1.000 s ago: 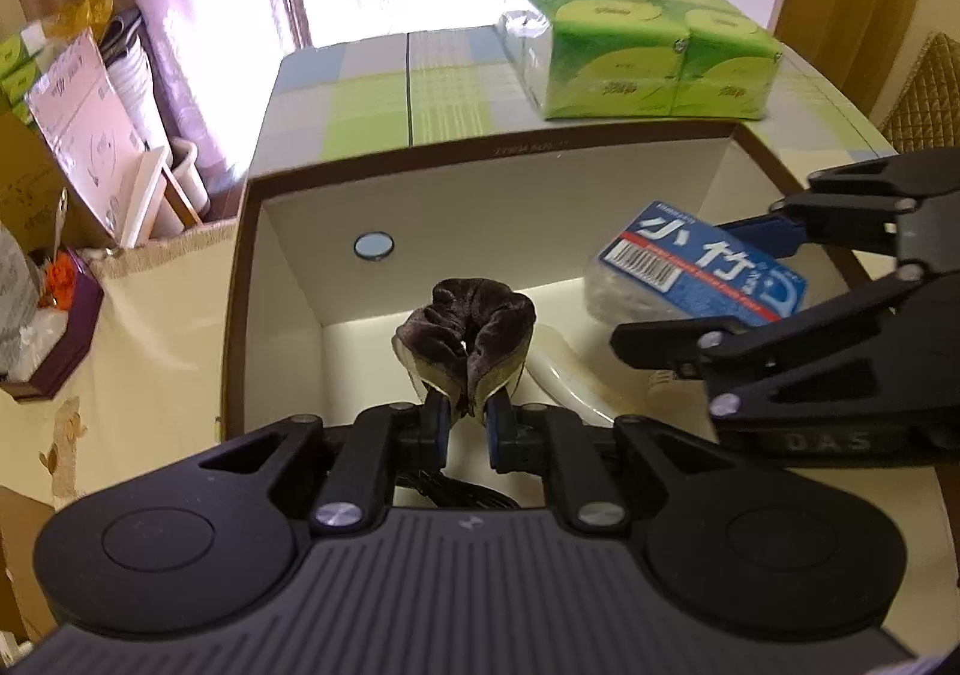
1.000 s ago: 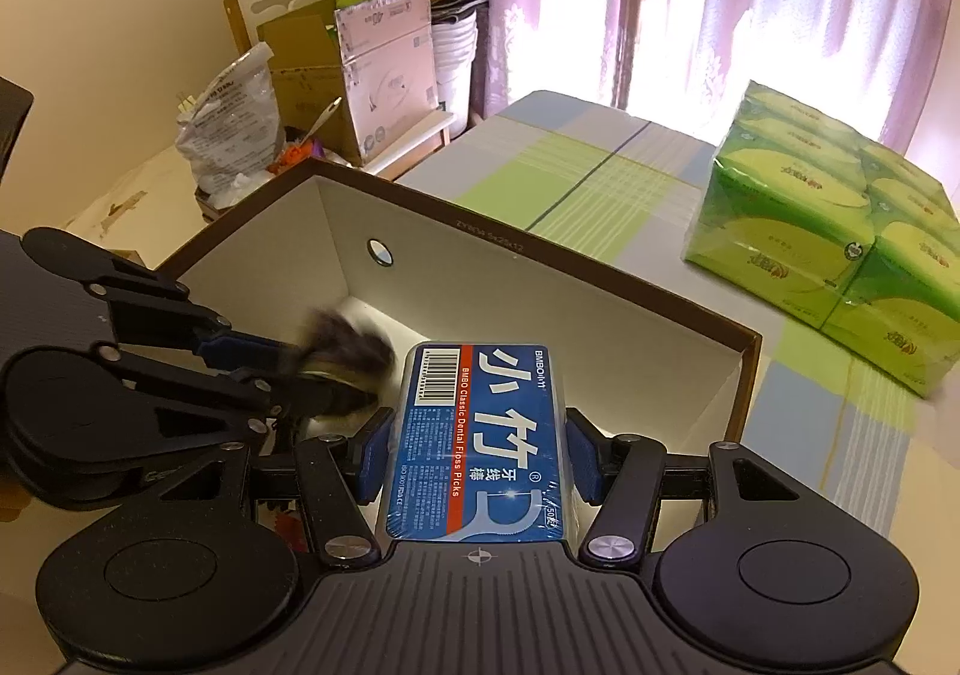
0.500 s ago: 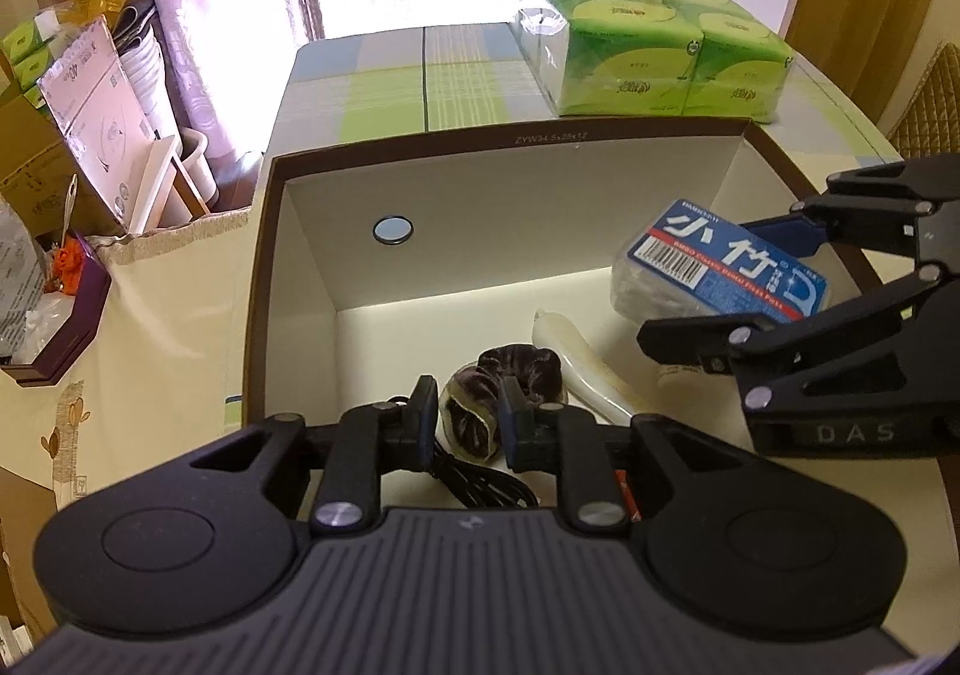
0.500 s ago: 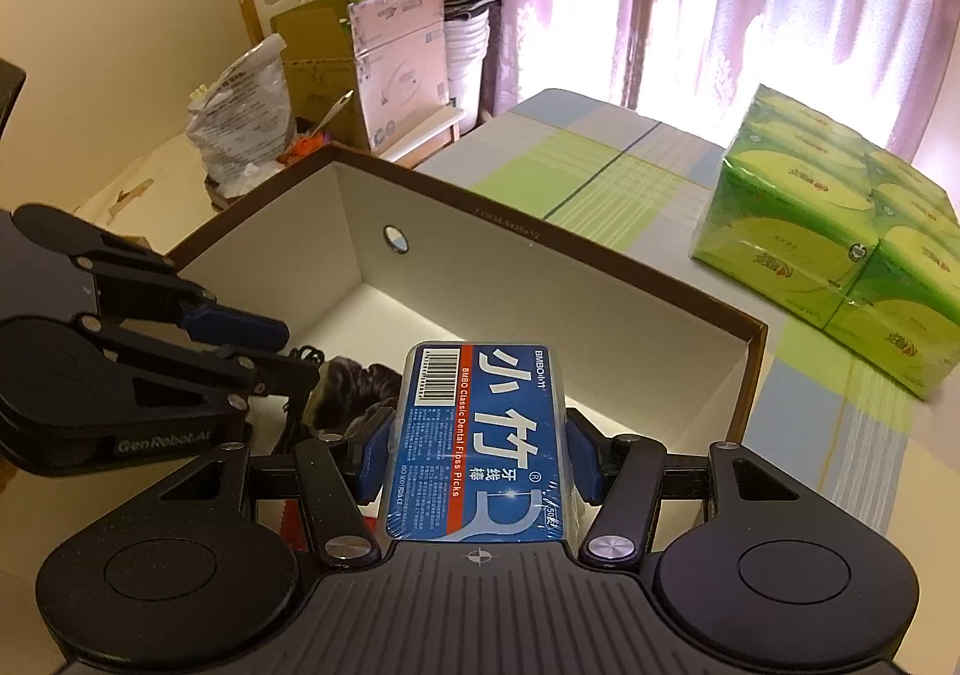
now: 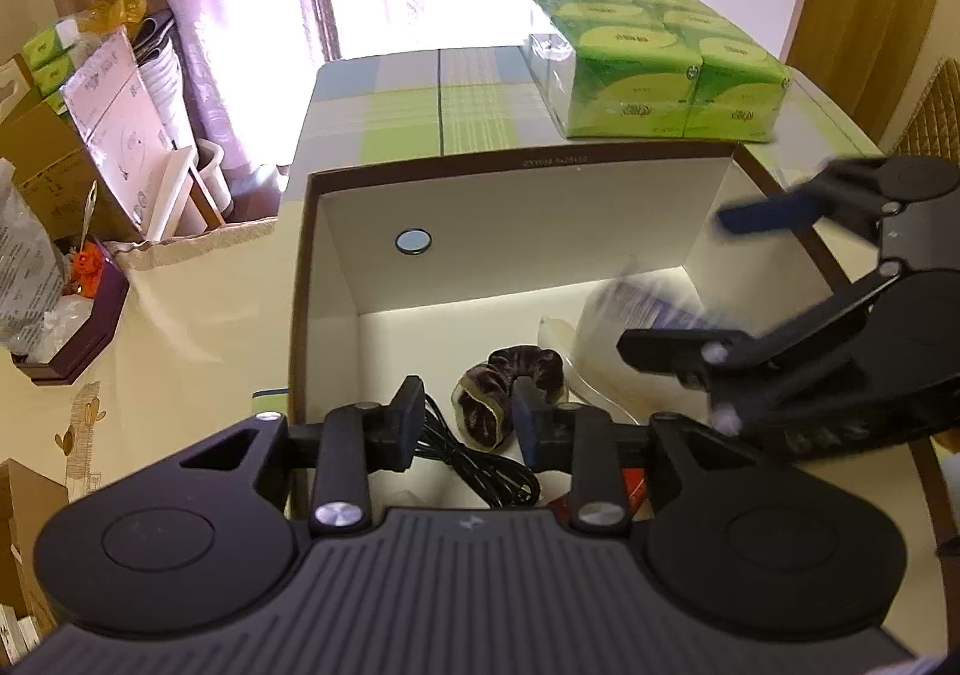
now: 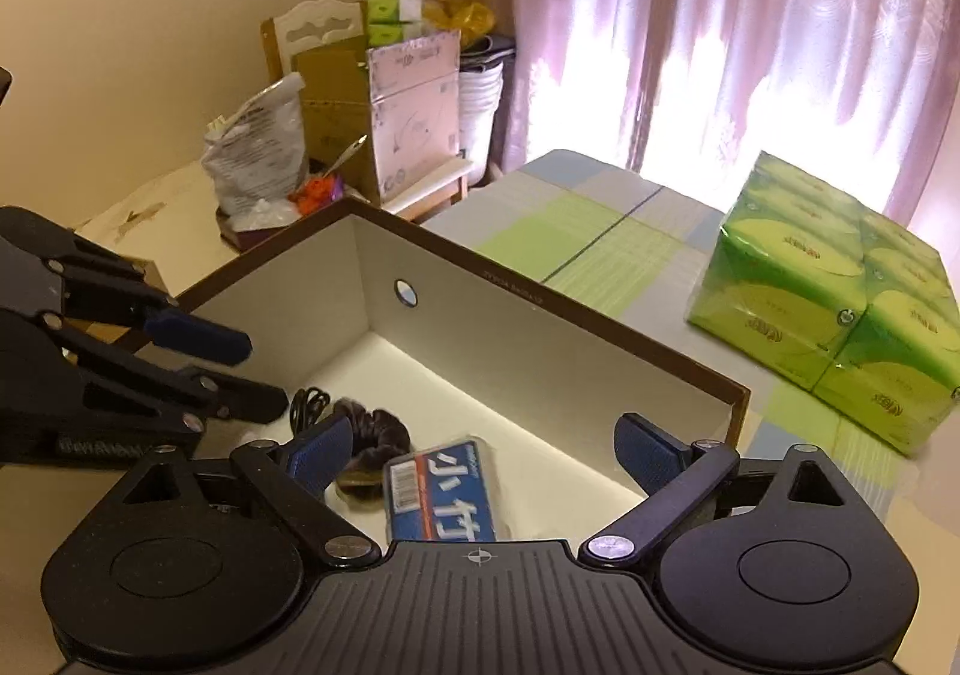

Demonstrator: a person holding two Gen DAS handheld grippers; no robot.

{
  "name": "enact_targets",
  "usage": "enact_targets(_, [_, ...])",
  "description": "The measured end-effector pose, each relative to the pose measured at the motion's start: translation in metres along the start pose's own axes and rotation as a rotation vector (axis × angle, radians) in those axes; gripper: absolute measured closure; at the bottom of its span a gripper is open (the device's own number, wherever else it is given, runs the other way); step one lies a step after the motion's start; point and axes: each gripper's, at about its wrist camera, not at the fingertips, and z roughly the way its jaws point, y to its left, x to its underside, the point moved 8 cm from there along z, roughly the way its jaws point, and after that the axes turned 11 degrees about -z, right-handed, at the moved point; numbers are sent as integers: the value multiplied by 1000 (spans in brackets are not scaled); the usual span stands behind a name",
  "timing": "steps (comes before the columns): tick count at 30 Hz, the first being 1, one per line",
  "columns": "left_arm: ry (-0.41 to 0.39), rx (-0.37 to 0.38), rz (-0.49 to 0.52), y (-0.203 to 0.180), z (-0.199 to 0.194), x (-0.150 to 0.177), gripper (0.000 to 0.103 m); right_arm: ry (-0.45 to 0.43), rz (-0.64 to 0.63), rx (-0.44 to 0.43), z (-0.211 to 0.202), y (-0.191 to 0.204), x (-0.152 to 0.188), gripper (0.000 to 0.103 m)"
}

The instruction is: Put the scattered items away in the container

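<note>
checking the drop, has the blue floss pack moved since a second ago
Yes. The blue floss pack has left the opening right gripper, whose pads no longer touch it, and dropped to the floor of the box, beside the scrunchie.

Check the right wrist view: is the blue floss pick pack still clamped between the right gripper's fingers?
No: the blue floss pick pack lies in the box, clear of the right gripper, whose jaws are opening.

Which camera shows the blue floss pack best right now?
The right wrist view: the blue floss pack lies sharp in the box, barcode and lettering visible. The left wrist view shows it only as a blur behind the right gripper.
</note>
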Motion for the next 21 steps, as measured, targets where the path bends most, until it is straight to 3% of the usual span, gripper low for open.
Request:
enact_targets(6, [-19, -8, -11, 3, -19, 5, 72, 4, 21, -38, -24, 0, 8, 4])
enact_targets(12, [-27, -22, -14, -3, -39, 16, 58, 27, 43, -40, -49, 10, 23, 4])
enact_targets(17, [-37, -26, -28, -13, -57, 24, 39, 26, 60, -34, -68, 19, 31, 4])
enact_targets(21, [-48, -35, -36, -21, -73, 31, 32, 24, 84, -37, -83, 26, 39, 4])
